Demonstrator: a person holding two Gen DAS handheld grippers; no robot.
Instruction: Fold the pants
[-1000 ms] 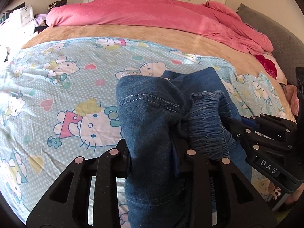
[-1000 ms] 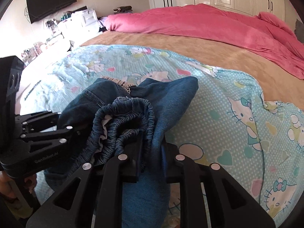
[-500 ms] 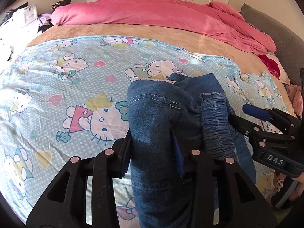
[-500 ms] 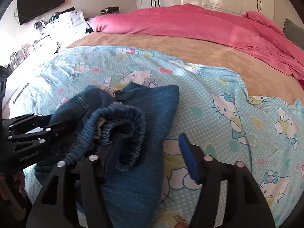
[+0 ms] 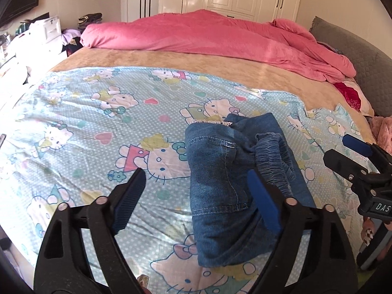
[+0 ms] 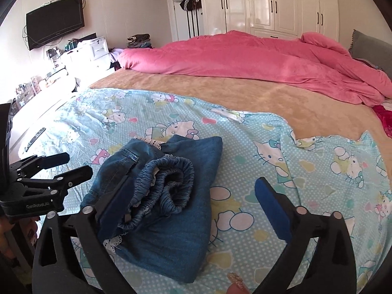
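The blue jeans (image 5: 213,161) lie as a folded bundle on the cartoon-cat sheet (image 5: 98,127), with the elastic waistband (image 6: 171,183) bunched on top. My left gripper (image 5: 196,175) hovers above the bundle's near end, its jaws opening. Its right pad (image 5: 264,205) hangs over the denim without pressing on it. My right gripper (image 6: 196,182) stands wide and is still opening, its left pad (image 6: 117,203) beside the waistband. Nothing is gripped. Each gripper also shows in the other's view: the right gripper (image 5: 340,150) and the left gripper (image 6: 77,164).
A pink duvet (image 6: 245,58) is heaped across the far side of the bed, on a tan blanket (image 6: 220,95). A grey headboard (image 5: 362,56) stands at the right, with white wardrobes (image 6: 269,5) behind. Drawers and a wall television (image 6: 55,22) are at the left.
Both grippers were shut on the jeans a second ago. They have opened, let go and drawn back and up. The jeans now rest folded on the sheet.
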